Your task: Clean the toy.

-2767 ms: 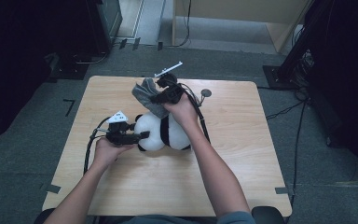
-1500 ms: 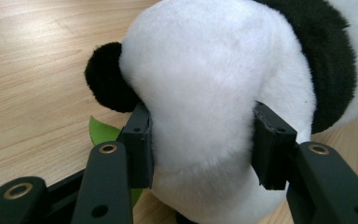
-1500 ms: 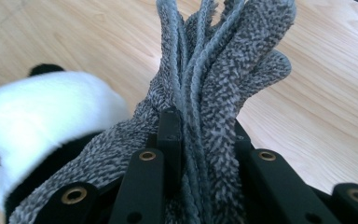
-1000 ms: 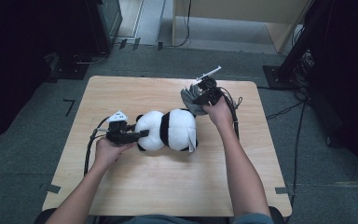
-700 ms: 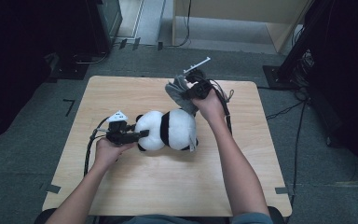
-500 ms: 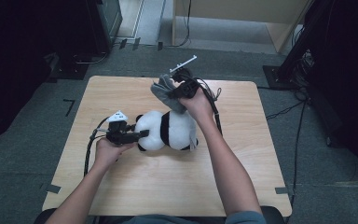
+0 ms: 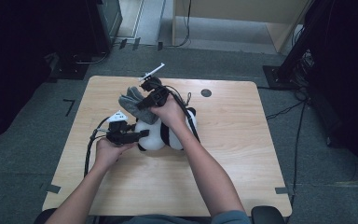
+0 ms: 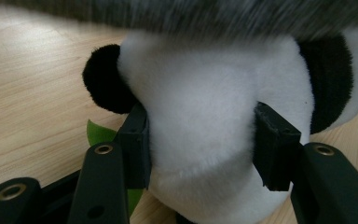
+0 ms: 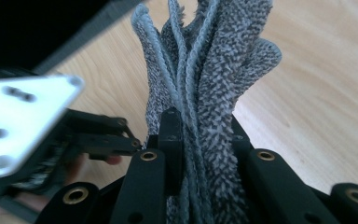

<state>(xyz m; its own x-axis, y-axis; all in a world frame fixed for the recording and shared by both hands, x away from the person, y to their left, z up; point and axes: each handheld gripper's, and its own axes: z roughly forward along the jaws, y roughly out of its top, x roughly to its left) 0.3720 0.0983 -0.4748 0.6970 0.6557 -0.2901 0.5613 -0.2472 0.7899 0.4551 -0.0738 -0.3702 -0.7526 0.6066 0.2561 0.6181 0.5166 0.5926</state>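
Observation:
A black-and-white plush panda (image 7: 165, 133) lies on the wooden table (image 7: 242, 154). My left gripper (image 7: 140, 135) is shut on the panda's white head (image 8: 200, 135), one pad (image 8: 137, 144) pressed into each side below a black ear (image 8: 105, 79). My right gripper (image 7: 140, 105) is shut on a folded grey towel (image 7: 131, 102) and holds it in the air over the panda's head end. In the right gripper view the towel (image 9: 209, 70) stands bunched between the pads (image 9: 170, 135), with the left gripper's plate (image 9: 18, 116) below it.
A small dark round disc (image 7: 206, 92) lies on the table at the back right. A green leaf (image 8: 98, 133) sticks out beneath the panda. Cables (image 7: 91, 149) trail from both grippers across the table. Dark stands and a cabinet ring the table on grey carpet.
My right gripper has carried the grey towel leftward from the table's back right to above the panda's head. The left gripper and the panda have stayed in place.

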